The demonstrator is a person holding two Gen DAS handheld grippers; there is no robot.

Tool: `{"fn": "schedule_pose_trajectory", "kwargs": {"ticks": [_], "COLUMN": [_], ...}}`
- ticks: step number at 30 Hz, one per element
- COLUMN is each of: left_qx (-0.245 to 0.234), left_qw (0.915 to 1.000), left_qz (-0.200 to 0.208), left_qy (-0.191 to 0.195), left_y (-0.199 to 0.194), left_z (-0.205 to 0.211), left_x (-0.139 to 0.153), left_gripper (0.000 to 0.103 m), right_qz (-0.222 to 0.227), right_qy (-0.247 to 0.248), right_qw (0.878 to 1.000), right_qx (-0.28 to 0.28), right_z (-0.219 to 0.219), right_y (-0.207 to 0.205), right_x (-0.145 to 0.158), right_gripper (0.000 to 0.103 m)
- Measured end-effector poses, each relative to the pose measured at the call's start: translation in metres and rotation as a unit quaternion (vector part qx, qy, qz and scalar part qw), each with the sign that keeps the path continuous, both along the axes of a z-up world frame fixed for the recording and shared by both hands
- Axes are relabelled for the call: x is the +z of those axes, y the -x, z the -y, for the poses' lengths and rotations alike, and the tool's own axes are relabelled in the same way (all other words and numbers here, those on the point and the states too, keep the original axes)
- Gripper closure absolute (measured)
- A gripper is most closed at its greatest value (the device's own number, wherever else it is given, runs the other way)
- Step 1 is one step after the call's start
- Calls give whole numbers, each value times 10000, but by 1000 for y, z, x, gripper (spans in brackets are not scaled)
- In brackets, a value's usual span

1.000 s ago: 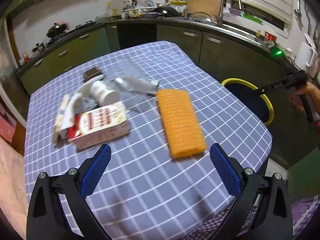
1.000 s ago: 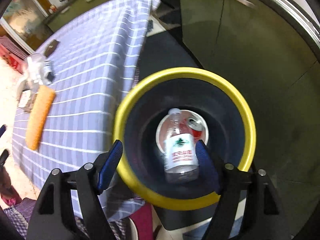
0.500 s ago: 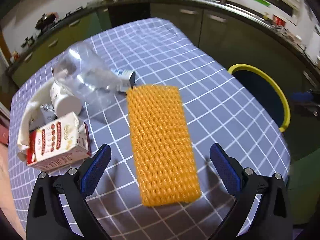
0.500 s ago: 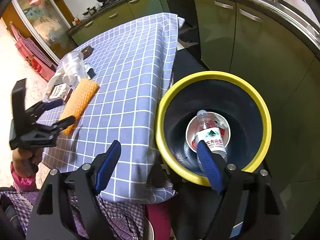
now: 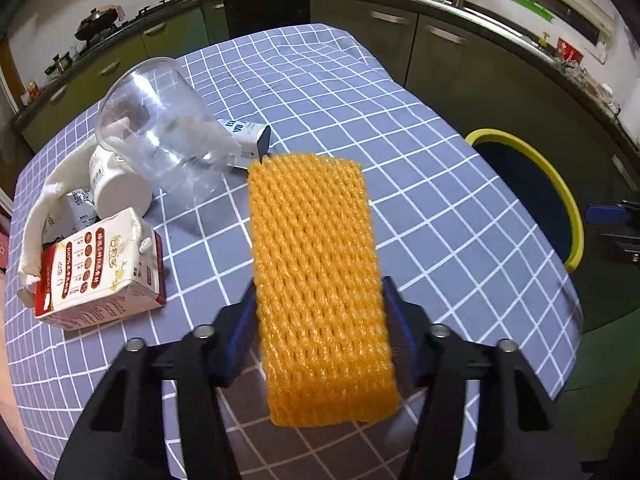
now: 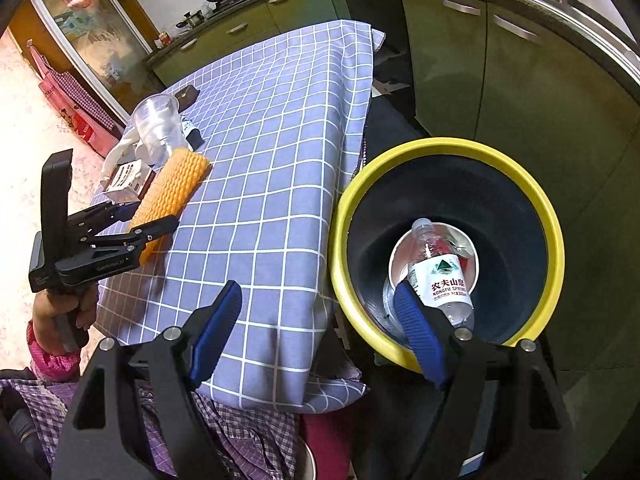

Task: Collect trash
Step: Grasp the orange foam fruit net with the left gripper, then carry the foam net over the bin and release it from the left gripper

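The left gripper (image 5: 320, 340) is closing its jaws on the near end of the orange foam net (image 5: 316, 280), both blue pads pressing its long sides; the net is lying lengthwise on the checked bench (image 5: 440, 208). Just beyond the net's far end a small carton (image 5: 244, 144) is lying, and a clear plastic cup (image 5: 160, 128) is tipped on its side against it; left of the net a red-and-white milk carton (image 5: 96, 276) is resting beside a white cup (image 5: 116, 184). The right gripper (image 6: 316, 332) is hovering with jaws wide and holding nothing, right of the net, over the bench edge and the yellow-rimmed bin (image 6: 340, 216); 1 water bottle (image 6: 440, 272) is lying inside the bin.
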State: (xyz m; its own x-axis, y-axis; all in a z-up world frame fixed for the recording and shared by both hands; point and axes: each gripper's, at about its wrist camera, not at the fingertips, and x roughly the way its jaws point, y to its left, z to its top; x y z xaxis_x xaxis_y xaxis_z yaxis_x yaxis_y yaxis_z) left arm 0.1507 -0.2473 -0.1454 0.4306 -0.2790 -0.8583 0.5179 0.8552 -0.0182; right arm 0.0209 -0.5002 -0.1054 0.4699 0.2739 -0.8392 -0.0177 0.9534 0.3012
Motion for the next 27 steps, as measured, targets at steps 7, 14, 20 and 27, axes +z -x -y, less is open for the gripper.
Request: {"fn": "schedule_pose_trajectory", "kwargs": {"ticks": [7,14,20,27], "left_qx": [-181,-724,-1338,-2090], "left_qw": [9993,9954,9884,9755], "left_qz": [140,282,240,37], "left_qy": [301,557,675,684], "left_y": [13,36,47,52], "left_z": [-5,14,62,144], "left_x": [21,53,72,73], "left_gripper": [82,82,82,82], "right_qz": [73,206,345,368], "right_qy": [-42,35,207,216], "right_qw": [10000,9993,9961,9921], "right_qx": [-52,-317,-780,-1177], "right_z": [5,23,51,75], "right_y": [3,17,43,70], "right_x": [2,10,18,18], "right_gripper": [29,29,29,29]}}
